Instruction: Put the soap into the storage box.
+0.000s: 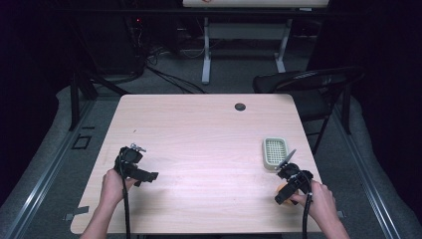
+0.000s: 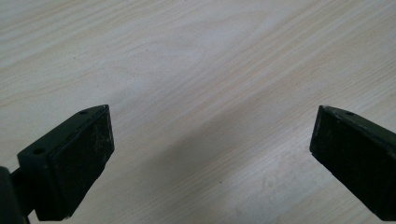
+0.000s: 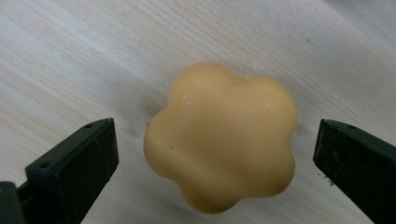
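Observation:
A pale orange, flower-shaped soap (image 3: 223, 137) lies on the light wood table (image 1: 199, 149) near its front right corner. My right gripper (image 3: 215, 158) hangs over it, open, one jaw on each side of the soap and neither touching. From above, that right gripper (image 1: 286, 191) covers most of the soap (image 1: 281, 189). A pale green slotted soap dish (image 1: 275, 152) sits just beyond it, with nothing in it. My left gripper (image 1: 144, 177) is over the front left of the table. Its jaws stand wide apart above bare wood, so the left gripper (image 2: 210, 154) is open.
A small dark round grommet (image 1: 240, 106) sits in the table's far edge. A black folding chair (image 1: 308, 87) stands past the far right corner. Cables lie on the floor behind, near a white table frame (image 1: 206, 50).

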Demonstrator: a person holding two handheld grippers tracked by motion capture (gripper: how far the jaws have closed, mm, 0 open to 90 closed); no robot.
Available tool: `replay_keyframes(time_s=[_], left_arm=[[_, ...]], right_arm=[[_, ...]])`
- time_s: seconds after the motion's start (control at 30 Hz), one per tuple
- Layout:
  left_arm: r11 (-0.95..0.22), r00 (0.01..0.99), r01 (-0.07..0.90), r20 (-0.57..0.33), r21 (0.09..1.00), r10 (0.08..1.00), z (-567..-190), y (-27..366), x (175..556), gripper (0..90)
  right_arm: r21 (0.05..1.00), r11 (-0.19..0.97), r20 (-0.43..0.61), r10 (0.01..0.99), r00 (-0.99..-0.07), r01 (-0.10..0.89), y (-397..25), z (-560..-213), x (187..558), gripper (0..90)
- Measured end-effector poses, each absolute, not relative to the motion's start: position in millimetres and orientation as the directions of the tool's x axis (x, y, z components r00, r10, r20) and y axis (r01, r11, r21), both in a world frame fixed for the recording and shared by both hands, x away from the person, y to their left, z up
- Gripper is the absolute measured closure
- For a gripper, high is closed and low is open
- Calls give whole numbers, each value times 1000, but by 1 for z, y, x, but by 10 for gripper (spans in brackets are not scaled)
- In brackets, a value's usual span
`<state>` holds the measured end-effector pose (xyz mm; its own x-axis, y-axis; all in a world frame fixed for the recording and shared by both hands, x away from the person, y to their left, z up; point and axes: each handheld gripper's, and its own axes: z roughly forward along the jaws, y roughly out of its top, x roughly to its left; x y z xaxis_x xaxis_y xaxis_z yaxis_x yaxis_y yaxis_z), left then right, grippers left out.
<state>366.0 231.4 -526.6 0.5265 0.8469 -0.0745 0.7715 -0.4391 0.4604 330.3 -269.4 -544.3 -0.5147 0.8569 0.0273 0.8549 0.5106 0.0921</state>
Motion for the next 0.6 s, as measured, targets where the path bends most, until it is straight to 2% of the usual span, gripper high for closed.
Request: replay_keyframes(time_s=[0.03, 0.07, 0.1, 0.33, 0.6], left_arm=[[-446, 532, 770, -73, 457, 843, -527, 231, 366, 0], [-446, 532, 770, -73, 456, 844, -527, 231, 366, 0], [-447, 532, 771, -73, 454, 844, -527, 231, 367, 0], [-442, 528, 772, -73, 456, 846, -527, 231, 366, 0], [-441, 527, 772, -75, 458, 846, -527, 231, 366, 0]], right_arm=[[28, 550, 11, 835, -551, 834, -270, -541, 334, 0], [5, 562, 2, 827, -562, 827, -270, -541, 335, 0], [43, 533, 9, 846, -534, 845, -270, -545, 334, 0], [23, 532, 3, 847, -532, 847, -273, -547, 337, 17], [26, 536, -6, 844, -536, 844, -270, -548, 337, 151]])
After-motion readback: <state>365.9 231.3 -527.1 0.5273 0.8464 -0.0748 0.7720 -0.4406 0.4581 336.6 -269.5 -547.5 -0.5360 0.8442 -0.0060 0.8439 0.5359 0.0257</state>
